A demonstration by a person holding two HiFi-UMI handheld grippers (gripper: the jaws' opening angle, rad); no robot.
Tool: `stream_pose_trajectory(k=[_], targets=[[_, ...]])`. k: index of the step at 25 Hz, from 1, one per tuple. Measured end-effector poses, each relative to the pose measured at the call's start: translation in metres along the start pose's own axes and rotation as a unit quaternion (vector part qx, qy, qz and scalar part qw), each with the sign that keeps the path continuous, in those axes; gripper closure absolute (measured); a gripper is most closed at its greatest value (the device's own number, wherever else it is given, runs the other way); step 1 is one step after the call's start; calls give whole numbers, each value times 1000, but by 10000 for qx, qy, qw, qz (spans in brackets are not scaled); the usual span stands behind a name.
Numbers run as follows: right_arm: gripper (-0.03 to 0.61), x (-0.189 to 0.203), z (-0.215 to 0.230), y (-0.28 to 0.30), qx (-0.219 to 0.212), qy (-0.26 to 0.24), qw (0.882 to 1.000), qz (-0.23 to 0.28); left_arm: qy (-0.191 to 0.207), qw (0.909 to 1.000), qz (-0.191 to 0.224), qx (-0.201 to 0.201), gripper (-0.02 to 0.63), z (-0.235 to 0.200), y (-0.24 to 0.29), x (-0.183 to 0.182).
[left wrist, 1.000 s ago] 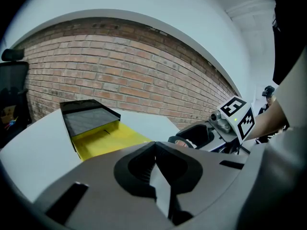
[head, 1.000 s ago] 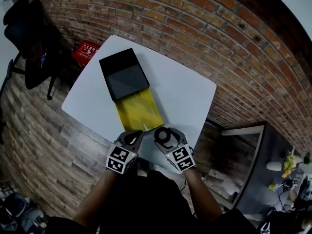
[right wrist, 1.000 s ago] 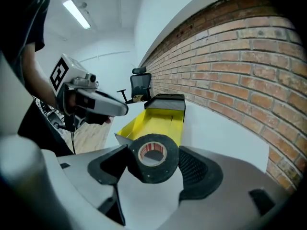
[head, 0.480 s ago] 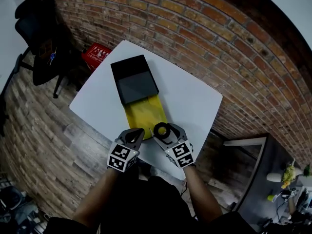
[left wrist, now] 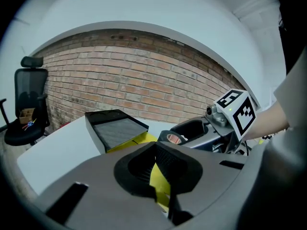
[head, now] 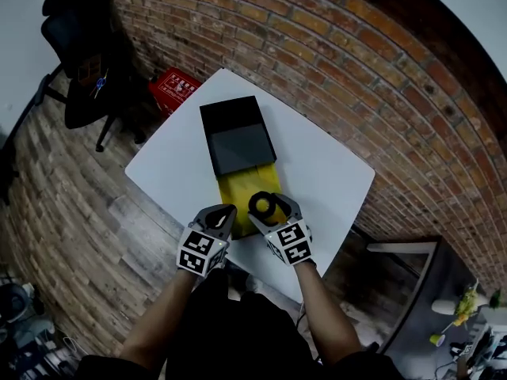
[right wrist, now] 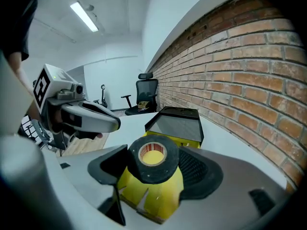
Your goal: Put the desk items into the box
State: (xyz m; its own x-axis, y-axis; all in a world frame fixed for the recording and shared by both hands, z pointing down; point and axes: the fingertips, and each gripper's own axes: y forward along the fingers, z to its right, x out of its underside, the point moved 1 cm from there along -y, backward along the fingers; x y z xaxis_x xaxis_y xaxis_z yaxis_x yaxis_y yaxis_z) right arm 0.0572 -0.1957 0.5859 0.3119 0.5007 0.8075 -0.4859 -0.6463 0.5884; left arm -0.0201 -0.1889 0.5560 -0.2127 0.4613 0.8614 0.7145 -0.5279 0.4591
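A black box (head: 236, 133) lies on the white table (head: 170, 165), with a yellow flap (head: 242, 190) stretching from it toward me. My right gripper (head: 265, 207) is shut on a roll of black tape (right wrist: 153, 164) and holds it above the near end of the yellow flap (right wrist: 158, 200). The left gripper (head: 223, 214) hangs just left of it over the flap's near edge, jaws together with nothing in them. In the left gripper view its fingertips (left wrist: 156, 150) meet above yellow, and the tape (left wrist: 173, 138) shows beyond them, in front of the box (left wrist: 115, 128).
A brick wall (head: 333, 62) runs behind the table. A black office chair (head: 83, 62) and a red crate (head: 176, 89) stand on the wooden floor to the left. The table's near edge lies just under my grippers.
Both grippers have moved forward toward the box. The tape, held before the flap's near end a second ago, now hangs over the yellow flap.
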Motion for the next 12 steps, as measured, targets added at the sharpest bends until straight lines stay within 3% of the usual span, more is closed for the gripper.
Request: stream_pose_trajectory(k=[12], targets=[[245, -14, 3, 56, -127, 74, 9995, -262, -153, 9995, 1, -273, 600, -47, -2, 4]])
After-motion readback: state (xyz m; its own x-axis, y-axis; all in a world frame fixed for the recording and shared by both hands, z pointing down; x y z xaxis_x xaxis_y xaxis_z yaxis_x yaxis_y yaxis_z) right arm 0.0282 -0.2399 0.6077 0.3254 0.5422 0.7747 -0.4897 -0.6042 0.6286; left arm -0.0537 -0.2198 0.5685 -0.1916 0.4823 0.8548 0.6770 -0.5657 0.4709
